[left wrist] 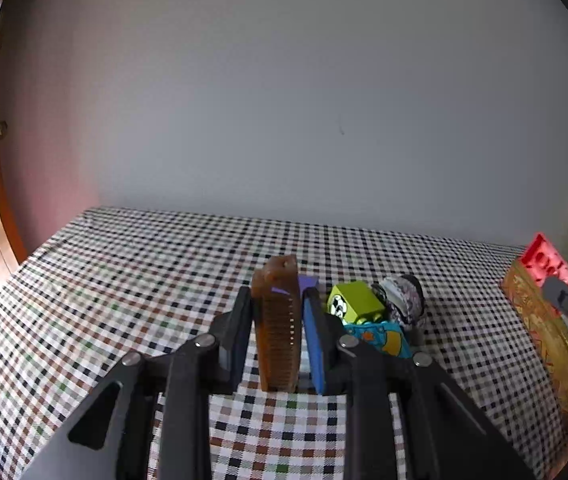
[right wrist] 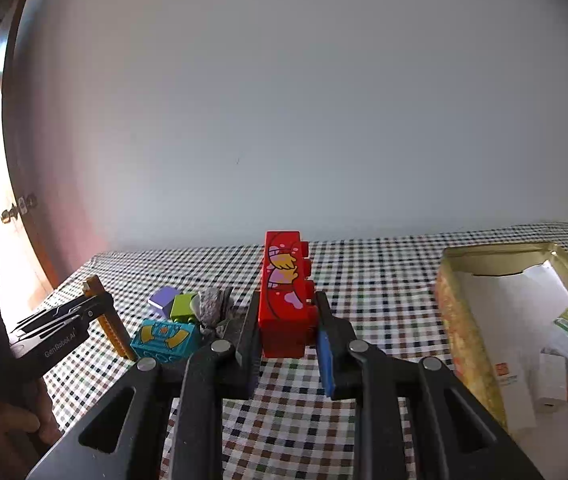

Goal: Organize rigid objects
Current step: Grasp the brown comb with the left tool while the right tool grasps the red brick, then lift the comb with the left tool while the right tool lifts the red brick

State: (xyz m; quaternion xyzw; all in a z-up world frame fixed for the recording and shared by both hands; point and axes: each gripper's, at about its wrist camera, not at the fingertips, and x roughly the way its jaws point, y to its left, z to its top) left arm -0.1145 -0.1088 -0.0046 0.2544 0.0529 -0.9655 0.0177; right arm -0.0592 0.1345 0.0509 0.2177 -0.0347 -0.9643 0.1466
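Left wrist view: left gripper (left wrist: pixel 278 332) clamped on a brown comb (left wrist: pixel 278 320), raised above the checked tablecloth (left wrist: pixel 124 280).

Right wrist view: right gripper (right wrist: pixel 285 332) clamped on a red toy brick (right wrist: pixel 285 300), raised above the cloth, left of the open tin (right wrist: pixel 459 320) at the table's right edge.

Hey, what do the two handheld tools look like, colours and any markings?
Both tools are matte black, with slotted link arms on round silver pivot pins. Left tool: a blue pad on one finger. Right tool: the same. The left tool's side reads "GenRobot.AI" in white.
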